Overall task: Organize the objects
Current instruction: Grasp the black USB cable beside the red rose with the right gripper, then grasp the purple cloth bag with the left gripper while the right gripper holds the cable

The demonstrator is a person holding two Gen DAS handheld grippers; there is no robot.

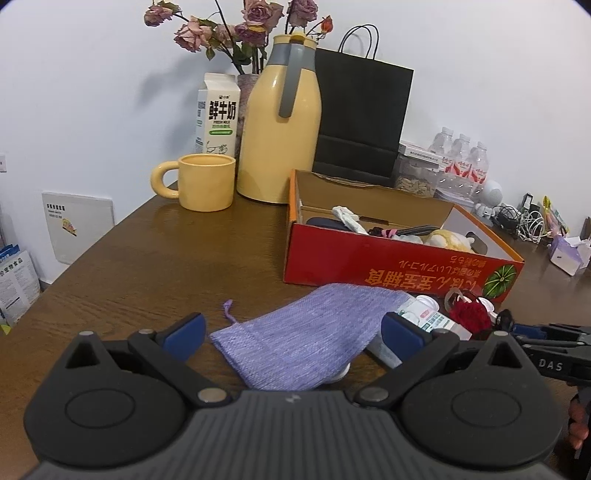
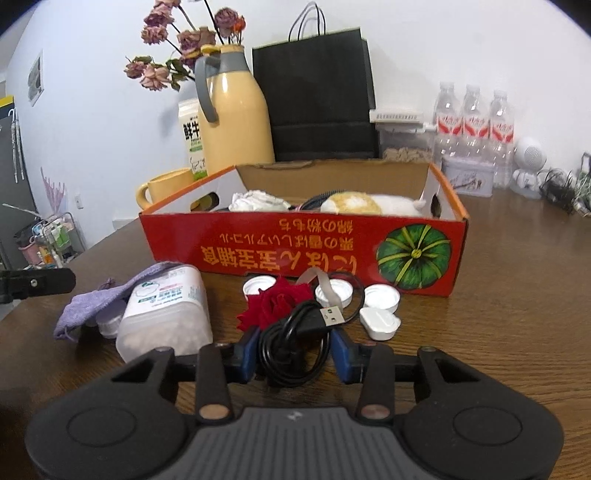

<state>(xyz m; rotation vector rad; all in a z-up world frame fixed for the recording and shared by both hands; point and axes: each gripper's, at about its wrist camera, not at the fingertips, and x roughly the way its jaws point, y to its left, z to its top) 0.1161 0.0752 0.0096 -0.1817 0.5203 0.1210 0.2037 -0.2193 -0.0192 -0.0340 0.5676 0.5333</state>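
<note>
My left gripper (image 1: 293,334) is open, its blue pads either side of a purple drawstring pouch (image 1: 306,336) lying on the wooden table (image 1: 166,258). My right gripper (image 2: 293,352) is shut on a coiled black USB cable (image 2: 295,343), low over the table. In front of it lie a red fabric rose (image 2: 277,301), white bottle caps (image 2: 382,295), a small white case (image 2: 380,321) and a white plastic container (image 2: 166,314) partly under the pouch (image 2: 96,302). A red cardboard box (image 2: 303,247) holding several items stands behind; it also shows in the left wrist view (image 1: 388,262).
Behind the box stand a yellow mug (image 1: 207,181), a yellow thermos jug (image 1: 280,125), a milk carton (image 1: 218,114), dried flowers (image 1: 236,29) and a black paper bag (image 1: 362,110). Water bottles (image 2: 476,125), a tin (image 2: 467,177) and tangled cables (image 2: 561,188) sit back right.
</note>
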